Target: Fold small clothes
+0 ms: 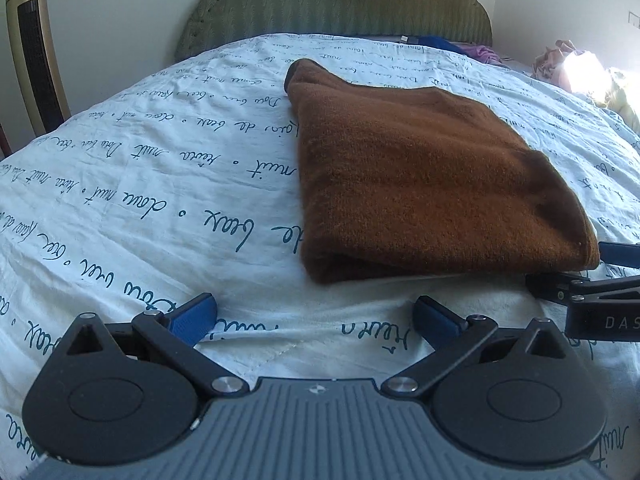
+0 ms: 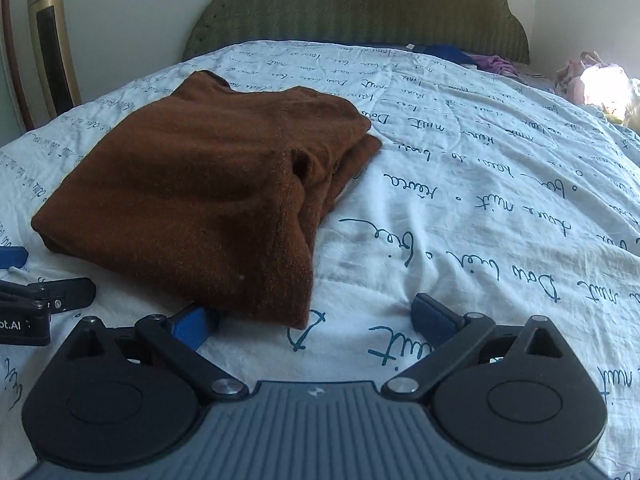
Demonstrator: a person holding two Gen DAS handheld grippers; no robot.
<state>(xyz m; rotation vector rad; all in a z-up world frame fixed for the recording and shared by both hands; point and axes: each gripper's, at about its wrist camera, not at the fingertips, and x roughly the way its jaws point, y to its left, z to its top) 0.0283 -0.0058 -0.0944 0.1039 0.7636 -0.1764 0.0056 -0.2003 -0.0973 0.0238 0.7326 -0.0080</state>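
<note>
A brown knit sweater point(image 1: 420, 176) lies folded on the bed's white quilt point(image 1: 160, 168), which is printed with blue script; a green headboard point(image 1: 336, 4) stands beyond it. The left tool point(image 1: 314, 318) sits just short of the garment's near fold, both blue pads spread wide with nothing between them. The right tool point(image 2: 316, 320) is likewise released and empty, its left finger point(image 2: 196, 324) touching or nearly touching the sweater's near corner. Each tool shows at the edge of the other's view.

The fold looks mostly done, but the right view shows loose layers spilling out along the right side, with a pocket of fabric gaping open. Judging from that, the main risk is a pinch that takes only the top layer: lifting would then peel the stack apart and undo the fold. The soft quilt is another hazard, since a low approach could catch bedding along with the knit and drag both. Uneven pulls from the two tools could also skew the bundle.
</note>
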